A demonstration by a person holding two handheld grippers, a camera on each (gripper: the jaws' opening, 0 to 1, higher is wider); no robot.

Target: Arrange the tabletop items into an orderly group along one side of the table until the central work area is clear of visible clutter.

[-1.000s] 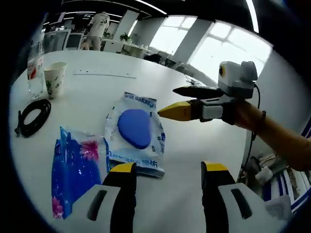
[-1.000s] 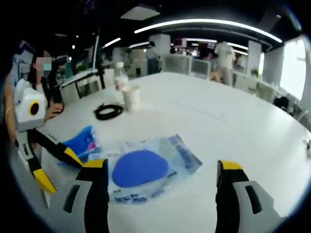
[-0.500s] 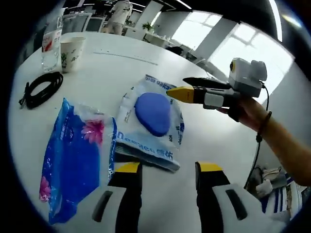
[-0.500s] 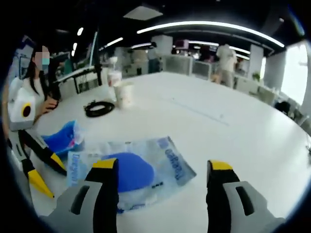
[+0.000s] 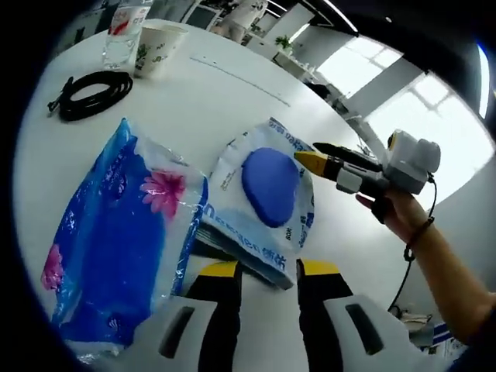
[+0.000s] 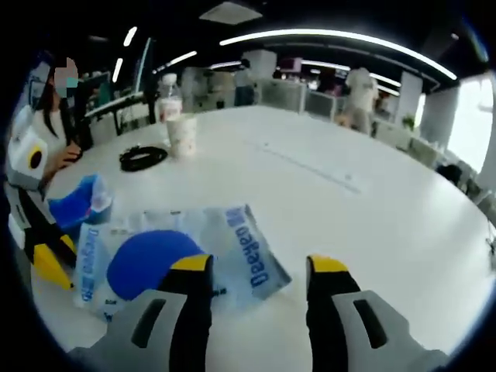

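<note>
The left gripper (image 5: 267, 270) hovers low over the white desk (image 5: 194, 101) with its yellow-tipped jaws parted a little, holding nothing; their tips sit at the near edge of the clear pouch (image 5: 263, 198) with the blue oval inside. The right gripper (image 6: 260, 263) likewise has its jaws slightly apart and empty, its left jaw over the pouch's edge, its right over bare desk; I cannot tell whether either touches the plastic.

The pouch lies flat, its long axis running away from the left gripper toward the right gripper, whose narrow tips reach its far side in the left gripper view. Just beside it, overlapping its edge, lies one blue tissue pack (image 5: 116, 240) with a pink flower, long axis roughly parallel.

Further off stand one paper cup (image 5: 159, 48) and one clear water bottle (image 5: 122, 35), close together, with one coiled black cable (image 5: 97, 93) near them.

The right gripper view adds a seated person (image 6: 58, 116) past the desk's edge and another standing person (image 6: 358, 97) in the office beyond.
</note>
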